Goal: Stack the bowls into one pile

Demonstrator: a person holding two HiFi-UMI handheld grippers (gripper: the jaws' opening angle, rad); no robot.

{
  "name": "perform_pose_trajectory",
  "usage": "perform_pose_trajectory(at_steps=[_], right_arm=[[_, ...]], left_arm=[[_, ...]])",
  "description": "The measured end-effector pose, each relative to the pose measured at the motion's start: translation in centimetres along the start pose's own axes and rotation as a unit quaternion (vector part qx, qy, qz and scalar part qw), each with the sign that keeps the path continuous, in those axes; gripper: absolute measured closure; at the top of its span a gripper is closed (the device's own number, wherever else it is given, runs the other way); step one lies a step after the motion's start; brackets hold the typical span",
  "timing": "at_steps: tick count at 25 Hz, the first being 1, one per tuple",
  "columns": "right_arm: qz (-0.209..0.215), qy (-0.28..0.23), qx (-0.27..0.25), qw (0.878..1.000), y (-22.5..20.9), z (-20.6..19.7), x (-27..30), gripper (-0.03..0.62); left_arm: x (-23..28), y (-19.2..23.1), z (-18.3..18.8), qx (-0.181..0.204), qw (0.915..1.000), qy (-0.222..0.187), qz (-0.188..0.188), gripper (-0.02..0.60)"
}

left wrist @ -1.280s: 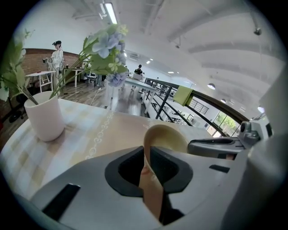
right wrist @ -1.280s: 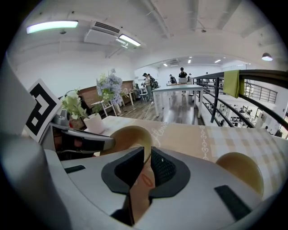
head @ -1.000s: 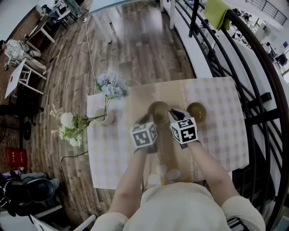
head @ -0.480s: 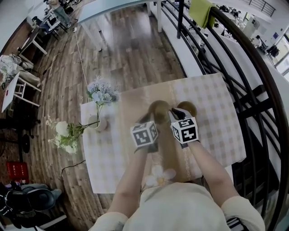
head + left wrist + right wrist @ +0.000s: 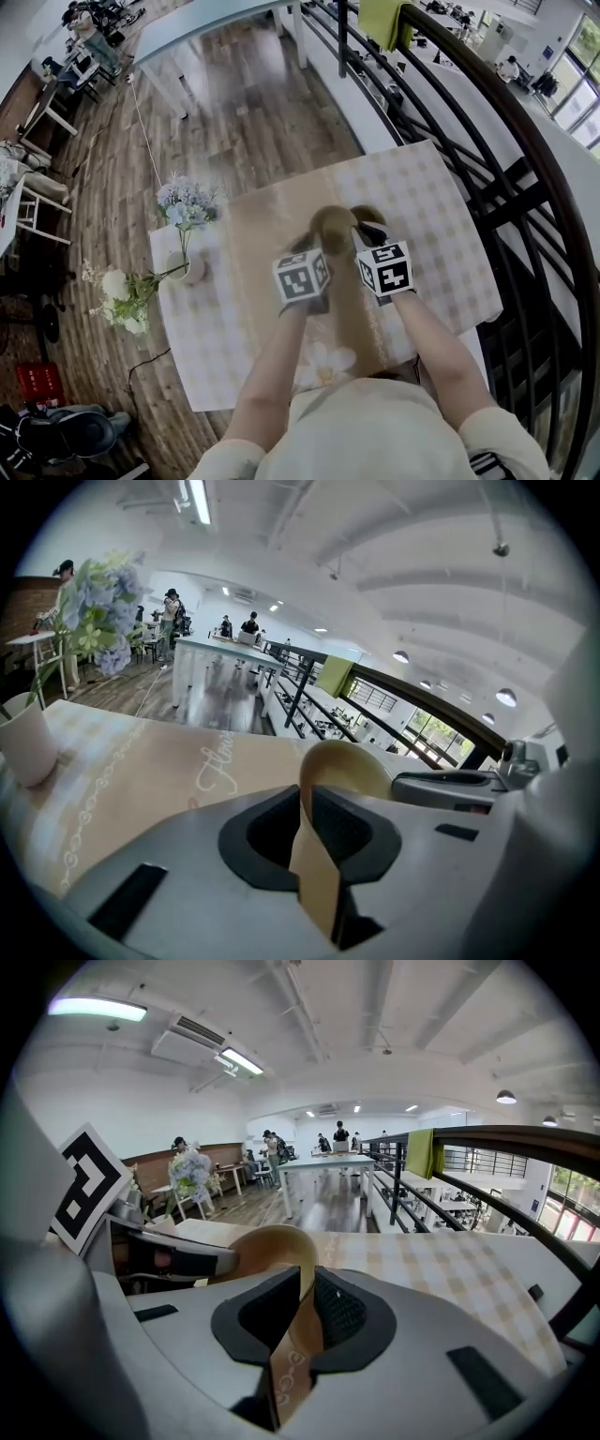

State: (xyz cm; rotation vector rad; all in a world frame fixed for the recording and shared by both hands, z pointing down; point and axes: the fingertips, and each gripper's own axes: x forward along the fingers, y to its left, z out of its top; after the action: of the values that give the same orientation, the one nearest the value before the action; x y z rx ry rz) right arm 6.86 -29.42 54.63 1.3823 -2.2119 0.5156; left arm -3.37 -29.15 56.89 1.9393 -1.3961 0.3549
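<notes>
One brown bowl (image 5: pixel 330 223) hangs between both grippers above the tan runner. My left gripper (image 5: pixel 307 247) is shut on its left rim and my right gripper (image 5: pixel 367 236) is shut on its right rim. In the left gripper view the bowl (image 5: pixel 349 759) shows its pale inside, with the rim pinched between the jaws of that gripper (image 5: pixel 314 832). The right gripper view has the same bowl (image 5: pixel 264 1241) curving left from the jaws of that gripper (image 5: pixel 302 1314). A second brown bowl (image 5: pixel 372 215) sits on the table just right of the held one, partly hidden behind it.
The table (image 5: pixel 441 234) has a checked cloth. A white vase (image 5: pixel 190 270) with blue flowers (image 5: pixel 185 202) stands at its left side, also seen in the left gripper view (image 5: pixel 26 747). A black railing (image 5: pixel 511 187) runs close along the table's right side.
Both grippers have carried the held bowl to the right over the table, close up to the second bowl, which has stayed in place. Both grips are unchanged.
</notes>
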Motion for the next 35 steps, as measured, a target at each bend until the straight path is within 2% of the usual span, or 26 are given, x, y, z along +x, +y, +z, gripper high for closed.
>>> perform_pose_trajectory(at_steps=[17,21,30,35], right_arm=[[-0.059,-0.003,0.030,0.998,-5.8,-1.5,-2.6,0.556],[-0.070,0.000,0.037,0.997,-6.6,-2.7,-3.9,0.556],[-0.079,0.007,0.037,0.996,-7.2,-2.7,-3.6,0.556],[-0.075,0.001,0.040,0.996,-7.2,-2.6,-3.4,0.556]], left_arm=[[3.4,-6.0,-0.1,0.050,0.9968,0.024,-0.057,0.545],[3.3,-7.5,-1.3,0.062,0.9954,0.031,-0.066,0.543],[4.1,-7.7,-1.2,0.073,0.9936,0.043,-0.075,0.543],[4.2,-7.4,-1.5,0.100,0.9923,0.048,-0.055,0.536]])
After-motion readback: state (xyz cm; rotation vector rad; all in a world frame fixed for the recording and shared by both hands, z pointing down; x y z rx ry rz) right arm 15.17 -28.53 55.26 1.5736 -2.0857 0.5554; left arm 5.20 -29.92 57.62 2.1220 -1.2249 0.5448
